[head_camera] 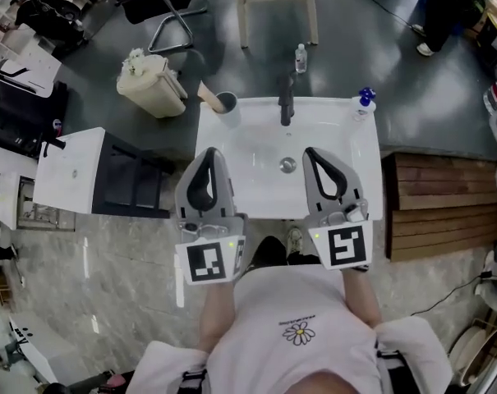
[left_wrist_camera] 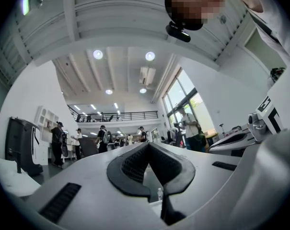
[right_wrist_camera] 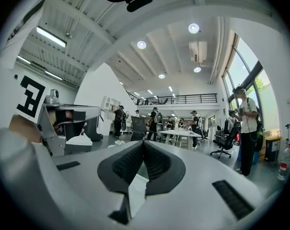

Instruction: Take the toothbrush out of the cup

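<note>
Sink (head_camera: 338, 130), white, seen from above; tap (head_camera: 287, 98) at the far middle, a blue-capped bottle (head_camera: 364, 99) on the far-right corner.

Cup (head_camera: 228, 103): upright on the far-left corner of the sink. Toothbrush (head_camera: 207, 94): stands in the cup, its upper end leaning out to the left over the rim. Nothing touches either one.

Left hand-held gripper (head_camera: 213, 151): over the near-left part of the sink, pointing to the far side. Jaws pressed together at the tips, nothing between them. Its own view shows the pads meeting, with only the room beyond.

Right hand-held gripper (head_camera: 311, 150): over the near-right part of the sink, also pointing far. Jaws pressed together, empty.

Both are well apart from the cup; the left one is nearer to it.

Step in hand (judgement): approach only. The task is at its very start, since the toothbrush is not yet gripped or lifted.

Next move calls for (judgement):
- spread the jaws of the reaching gripper first; closed as they are, they cannot take the handle;
- carry it far and left to the cup, lining the pads on the part of the handle above the rim;
- pinch, then draw up along the lean of the toothbrush.

Risk: the cup looks light and sits near the corner, so a sideways pull may tip or slide it. The other gripper could steady it.
</note>
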`<move>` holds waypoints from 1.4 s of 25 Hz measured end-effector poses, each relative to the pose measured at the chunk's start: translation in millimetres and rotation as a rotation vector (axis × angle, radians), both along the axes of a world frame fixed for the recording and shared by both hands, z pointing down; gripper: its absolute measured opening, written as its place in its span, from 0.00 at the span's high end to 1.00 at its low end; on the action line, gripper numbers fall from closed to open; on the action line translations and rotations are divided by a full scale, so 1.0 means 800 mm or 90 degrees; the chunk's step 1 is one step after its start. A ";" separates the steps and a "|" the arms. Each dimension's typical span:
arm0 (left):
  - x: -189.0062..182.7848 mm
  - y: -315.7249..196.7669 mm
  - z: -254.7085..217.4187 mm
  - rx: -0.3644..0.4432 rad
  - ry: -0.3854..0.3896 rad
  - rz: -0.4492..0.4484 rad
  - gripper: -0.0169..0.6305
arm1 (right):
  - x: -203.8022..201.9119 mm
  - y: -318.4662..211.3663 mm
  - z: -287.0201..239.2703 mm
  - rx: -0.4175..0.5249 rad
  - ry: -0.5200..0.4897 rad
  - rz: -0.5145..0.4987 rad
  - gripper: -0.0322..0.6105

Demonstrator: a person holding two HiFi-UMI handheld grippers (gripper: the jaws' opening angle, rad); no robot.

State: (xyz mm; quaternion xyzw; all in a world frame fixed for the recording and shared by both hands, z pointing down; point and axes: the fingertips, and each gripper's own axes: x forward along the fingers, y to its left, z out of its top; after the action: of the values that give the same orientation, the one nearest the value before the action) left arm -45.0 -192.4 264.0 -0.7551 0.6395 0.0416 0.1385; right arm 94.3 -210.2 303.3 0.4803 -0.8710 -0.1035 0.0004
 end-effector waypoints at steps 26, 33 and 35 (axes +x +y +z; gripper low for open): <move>-0.081 -0.113 -0.009 0.007 0.013 0.023 0.95 | -0.065 -0.100 -0.001 -0.029 0.016 0.031 0.93; -0.123 -0.110 0.002 -0.008 0.025 -0.015 0.95 | -0.138 -0.132 0.003 -0.025 0.058 -0.024 0.93; -0.136 -0.109 0.005 -0.016 0.051 -0.028 0.95 | -0.159 -0.142 0.001 -0.020 0.067 -0.037 0.92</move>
State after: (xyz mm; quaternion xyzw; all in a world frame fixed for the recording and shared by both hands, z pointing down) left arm -153.5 -279.7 268.3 -0.7403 0.6614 0.0603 0.1042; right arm -33.3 -323.9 304.4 0.4485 -0.8850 -0.1144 0.0506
